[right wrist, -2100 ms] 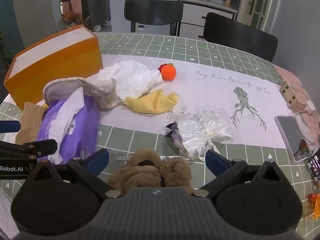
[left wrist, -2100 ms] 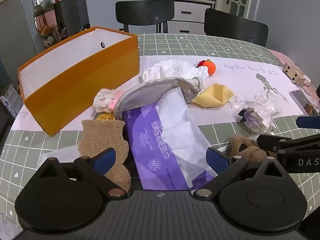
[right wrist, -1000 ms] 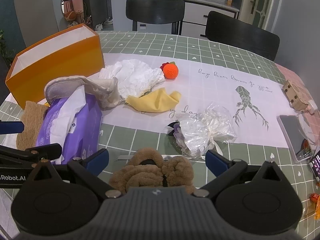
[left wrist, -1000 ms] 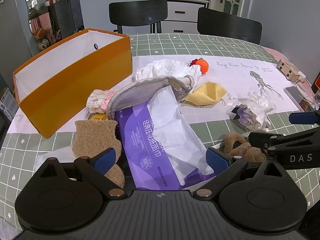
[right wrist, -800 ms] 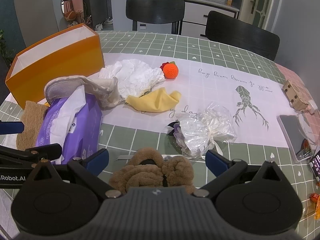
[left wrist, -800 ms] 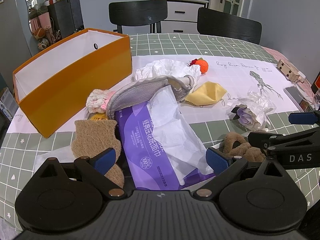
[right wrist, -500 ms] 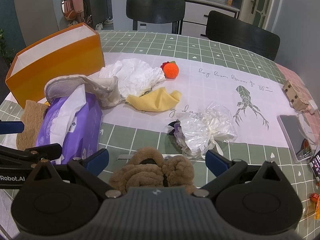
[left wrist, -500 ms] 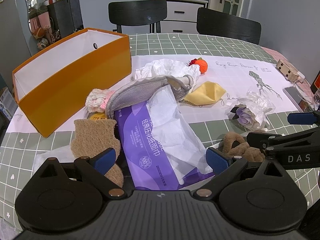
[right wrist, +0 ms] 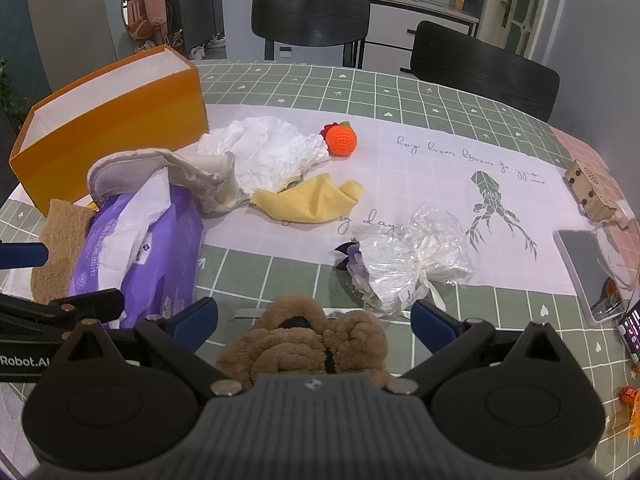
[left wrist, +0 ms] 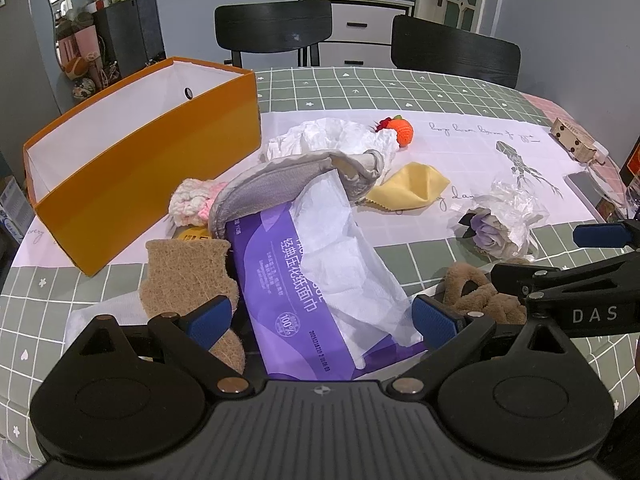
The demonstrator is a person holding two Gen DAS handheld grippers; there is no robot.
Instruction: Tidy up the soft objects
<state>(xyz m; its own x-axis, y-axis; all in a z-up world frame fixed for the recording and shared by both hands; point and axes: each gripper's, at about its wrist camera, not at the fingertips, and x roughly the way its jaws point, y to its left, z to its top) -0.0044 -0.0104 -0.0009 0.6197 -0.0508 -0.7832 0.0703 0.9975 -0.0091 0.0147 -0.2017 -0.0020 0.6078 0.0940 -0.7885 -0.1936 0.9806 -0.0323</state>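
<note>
A purple tissue pack point(left wrist: 304, 292) lies between the spread blue pads of my open left gripper point(left wrist: 322, 320); neither pad touches it. A grey slipper point(left wrist: 288, 184) rests on its far end, and a tan scrub pad point(left wrist: 184, 272) lies at its left. My open right gripper point(right wrist: 314, 322) hovers over a brown plush toy point(right wrist: 308, 340) on the table. Further out lie a white crumpled cloth point(right wrist: 272, 148), a yellow cloth point(right wrist: 312, 200), an orange crochet ball point(right wrist: 341, 140), a pink-white knit piece point(left wrist: 192, 202) and a wrapped purple flower point(right wrist: 400, 260). An orange open box point(left wrist: 132, 152) stands at the left.
The round table point(right wrist: 420, 92) has a green checked cloth with a white runner. A phone point(right wrist: 584, 268) and a small wooden block point(right wrist: 592, 188) lie at its right edge. Two black chairs point(right wrist: 312, 20) stand behind the table.
Both views have hardly shifted in the last second; before that the left gripper drew back slightly from the tissue pack. Both grippers stay open and no object has moved.
</note>
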